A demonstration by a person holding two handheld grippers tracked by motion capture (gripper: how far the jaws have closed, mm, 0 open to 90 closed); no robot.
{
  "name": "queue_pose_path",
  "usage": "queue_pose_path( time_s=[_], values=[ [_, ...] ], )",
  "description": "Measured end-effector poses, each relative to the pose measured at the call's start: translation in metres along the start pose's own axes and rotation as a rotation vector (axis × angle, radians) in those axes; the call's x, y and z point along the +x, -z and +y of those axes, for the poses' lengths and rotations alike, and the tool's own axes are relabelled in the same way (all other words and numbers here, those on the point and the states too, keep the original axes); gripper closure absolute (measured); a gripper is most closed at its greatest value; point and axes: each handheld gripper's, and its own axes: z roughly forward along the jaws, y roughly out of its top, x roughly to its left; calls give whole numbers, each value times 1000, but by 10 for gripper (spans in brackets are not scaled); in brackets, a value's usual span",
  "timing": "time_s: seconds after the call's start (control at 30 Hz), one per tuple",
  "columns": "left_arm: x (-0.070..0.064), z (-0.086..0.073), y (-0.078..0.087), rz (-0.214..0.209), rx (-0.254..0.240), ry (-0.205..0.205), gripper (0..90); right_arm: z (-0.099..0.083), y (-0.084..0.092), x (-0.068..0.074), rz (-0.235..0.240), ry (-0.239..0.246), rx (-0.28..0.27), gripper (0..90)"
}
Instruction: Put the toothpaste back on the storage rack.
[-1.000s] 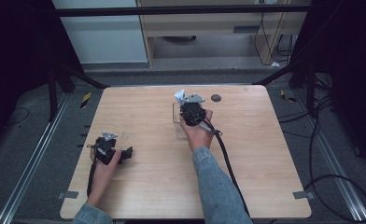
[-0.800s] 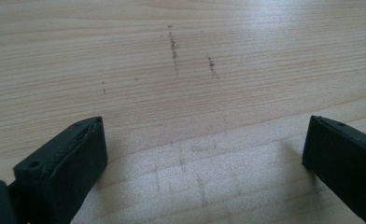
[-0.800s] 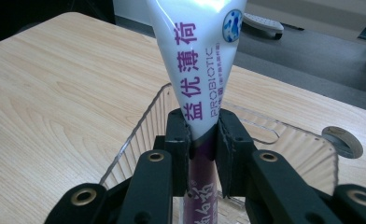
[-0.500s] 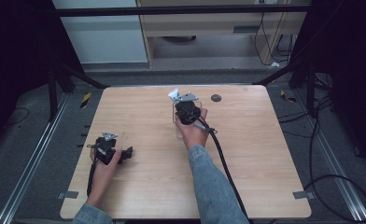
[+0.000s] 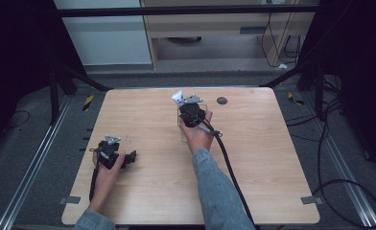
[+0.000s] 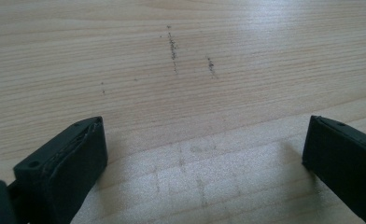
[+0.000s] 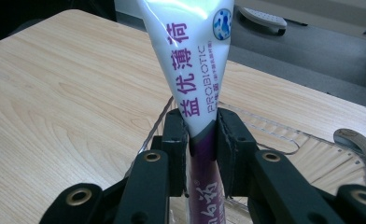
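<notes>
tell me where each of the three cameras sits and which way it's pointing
High view: fixed above the person's side, looking forward and down on the wooden table; both forearms and hands show, with the left gripper and right gripper.
Left gripper view: rides the left gripper, looking close down at bare tabletop between its wide-apart jaws.
Right gripper view: rides the right gripper, looking across the table over a clear tray; its jaws clamp a toothpaste tube.
Shared: the tube and the round black disc show in the high and right gripper views.
</notes>
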Motion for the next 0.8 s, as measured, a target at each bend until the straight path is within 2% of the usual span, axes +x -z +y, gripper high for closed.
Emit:
queue_pose_path(
  time_s=[0.8],
  values=[
    [0,0,0,0,0,0,0,0,-1,4,9,11,7,735]
  ],
)
